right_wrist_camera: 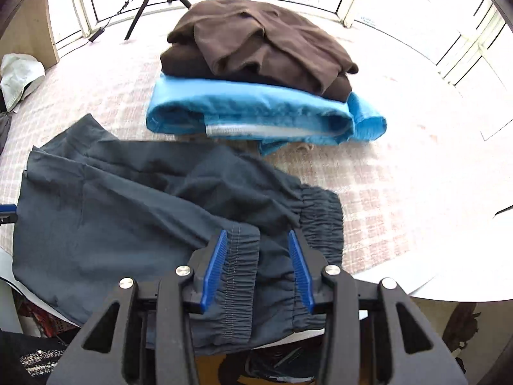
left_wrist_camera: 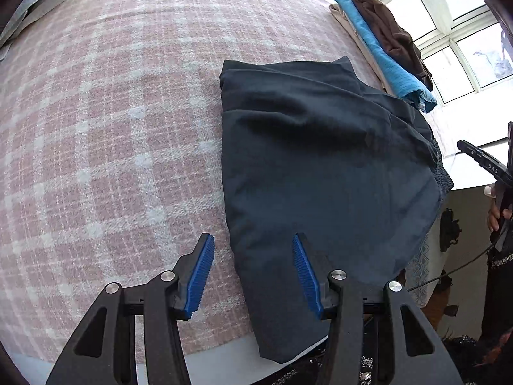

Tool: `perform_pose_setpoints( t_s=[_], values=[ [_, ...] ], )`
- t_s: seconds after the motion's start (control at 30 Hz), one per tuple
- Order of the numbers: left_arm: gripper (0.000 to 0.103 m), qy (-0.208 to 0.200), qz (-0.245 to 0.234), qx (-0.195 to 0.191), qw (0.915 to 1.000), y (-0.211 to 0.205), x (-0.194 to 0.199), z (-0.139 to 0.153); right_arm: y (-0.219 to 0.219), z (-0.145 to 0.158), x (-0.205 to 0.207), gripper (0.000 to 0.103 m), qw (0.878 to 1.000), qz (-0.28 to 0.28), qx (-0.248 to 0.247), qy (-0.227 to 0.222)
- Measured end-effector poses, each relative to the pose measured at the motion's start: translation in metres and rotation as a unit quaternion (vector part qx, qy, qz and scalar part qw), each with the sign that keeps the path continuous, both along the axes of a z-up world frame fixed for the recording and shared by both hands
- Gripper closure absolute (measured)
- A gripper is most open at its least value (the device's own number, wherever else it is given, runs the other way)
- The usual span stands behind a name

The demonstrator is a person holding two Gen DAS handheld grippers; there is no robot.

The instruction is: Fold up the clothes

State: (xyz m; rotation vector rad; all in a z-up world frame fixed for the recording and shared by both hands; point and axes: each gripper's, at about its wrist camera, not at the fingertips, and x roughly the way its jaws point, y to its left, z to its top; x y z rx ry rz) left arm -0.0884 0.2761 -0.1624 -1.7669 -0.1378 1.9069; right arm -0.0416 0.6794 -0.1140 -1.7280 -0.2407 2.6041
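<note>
the dark trousers (right_wrist_camera: 134, 199) lie part-folded on the checked cloth (left_wrist_camera: 96, 128), near its front edge, with one end hanging a little over that edge. their long axis runs across the table: the elastic waistband (right_wrist_camera: 320, 215) end lies under the right gripper (right_wrist_camera: 258, 269), the leg end towards the left gripper (left_wrist_camera: 253, 272).

the right gripper points steeply down with its jaws apart. the gathered band sits between the blue pads (right_wrist_camera: 214, 266) — the left pad looks to touch the fabric, the other stands clear, so no real grip.

the left gripper is also parted and holds nothing; one finger is over bare cloth, the other over the trousers' edge.

so the next fold likely turns on the right hand, which is nearer the waistband — carrying that end along the long axis, towards the left gripper. the stack (right_wrist_camera: 256, 73) of brown and blue clothes sits just beyond, apart from the trousers.
</note>
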Motion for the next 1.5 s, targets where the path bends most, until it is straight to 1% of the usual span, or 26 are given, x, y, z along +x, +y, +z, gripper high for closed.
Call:
perform_pose_setpoints(
  t_s=[0.03,0.07,0.1,0.13,0.17,0.23,0.33,0.4,0.43,0.5,0.57,0.63,0.67,0.73,0.8,0.83,0.9,0.97,1.0,1.07,1.2,1.27,1.3,1.37,1.43,1.5],
  values=[
    [0.055,-0.001,-0.002,0.002,1.0,0.0,0.006,-0.002,-0.014,0.015,-0.012,0.056,1.0,0.014,-0.024,0.009],
    [0.055,-0.002,-0.003,0.004,1.0,0.0,0.012,-0.004,-0.03,0.028,-0.023,0.051,0.998,0.029,-0.045,0.017],
    [0.055,0.01,0.0,0.002,1.0,0.0,0.017,-0.003,-0.056,0.036,-0.032,0.05,0.997,0.051,-0.052,0.019],
    [0.055,0.009,0.006,0.008,0.9999,0.0,0.022,-0.003,-0.092,0.041,-0.044,0.05,0.995,0.081,-0.061,0.016],
    [0.055,0.007,0.012,0.013,0.9998,0.0,0.026,-0.003,-0.137,0.042,-0.06,0.05,0.99,0.119,-0.078,0.005],
    [0.055,0.003,0.023,0.027,0.9994,-0.001,0.033,-0.004,-0.21,0.038,-0.078,0.05,0.971,0.203,-0.122,-0.028],
    [0.055,-0.003,0.037,0.037,0.9986,-0.006,0.035,-0.007,-0.307,0.002,-0.103,0.05,0.94,0.294,-0.146,-0.09],
    [0.055,-0.002,0.037,0.034,0.9987,-0.006,0.035,-0.007,-0.354,-0.034,-0.117,0.05,0.924,0.328,-0.14,-0.135],
    [0.055,0.002,0.035,0.024,0.9991,-0.008,0.037,-0.005,-0.374,-0.05,-0.123,0.05,0.918,0.344,-0.128,-0.154],
    [0.055,0.01,0.029,0.011,0.9995,-0.001,0.043,-0.005,-0.403,-0.077,-0.131,0.05,0.911,0.361,-0.087,-0.179],
    [0.057,0.013,0.023,0.003,0.9996,0.005,0.047,-0.005,-0.419,-0.092,-0.131,0.05,0.905,0.372,-0.062,-0.197],
    [0.057,0.015,0.017,-0.001,0.9997,0.006,0.048,-0.006,-0.424,-0.097,-0.13,0.051,0.904,0.371,-0.052,-0.208],
    [0.058,0.018,0.014,-0.005,0.9997,0.005,0.048,-0.007,-0.424,-0.097,-0.129,0.053,0.904,0.37,-0.05,-0.21],
    [0.061,0.021,0.009,-0.009,0.9997,0.005,0.048,-0.008,-0.425,-0.097,-0.127,0.061,0.903,0.369,-0.047,-0.215],
    [0.07,0.02,0.006,-0.009,0.9997,0.008,0.047,-0.009,-0.428,-0.099,-0.125,0.076,0.9,0.371,-0.052,-0.223],
    [0.073,0.02,0.005,-0.01,0.9997,0.009,0.047,-0.009,-0.43,-0.1,-0.124,0.079,0.898,0.373,-0.055,-0.228],
    [0.091,0.022,0.003,-0.009,0.9997,0.01,0.047,-0.009,-0.435,-0.101,-0.119,0.092,0.893,0.382,-0.054,-0.231],
    [0.101,0.03,0.001,-0.003,0.9995,0.01,0.049,-0.008,-0.439,-0.1,-0.113,0.097,0.89,0.394,-0.046,-0.224],
    [0.101,0.036,0.0,0.002,0.9994,0.01,0.05,-0.006,-0.44,-0.097,-0.11,0.099,0.89,0.398,-0.044,-0.217],
    [0.101,0.042,-0.005,0.002,0.9991,0.011,0.054,-0.004,-0.44,-0.089,-0.108,0.1,0.892,0.398,-0.055,-0.207],
    [0.101,0.042,-0.015,-0.001,0.999,0.013,0.063,-0.006,-0.43,-0.069,-0.12,0.101,0.905,0.373,-0.093,-0.183],
    [0.101,0.043,-0.011,-0.006,0.999,0.012,0.063,-0.005,-0.426,-0.066,-0.129,0.102,0.916,0.353,-0.1,-0.165],
    [0.101,0.042,-0.006,-0.009,0.999,0.01,0.061,-0.004,-0.426,-0.069,-0.134,0.102,0.915,0.346,-0.108,-0.174],
    [0.101,0.039,-0.002,-0.005,0.9992,0.005,0.059,-0.003,-0.428,-0.076,-0.134,0.101,0.896,0.355,-0.145,-0.222],
    [0.101,0.036,0.002,-0.002,0.9994,0.001,0.057,-0.003,-0.436,-0.079,-0.122,0.096,0.885,0.374,-0.123,-0.248],
    [0.1,0.036,0.0,-0.007,0.9993,0.001,0.057,-0.005,-0.444,-0.081,-0.108,0.079,0.876,0.4,-0.087,-0.253]
  ],
)
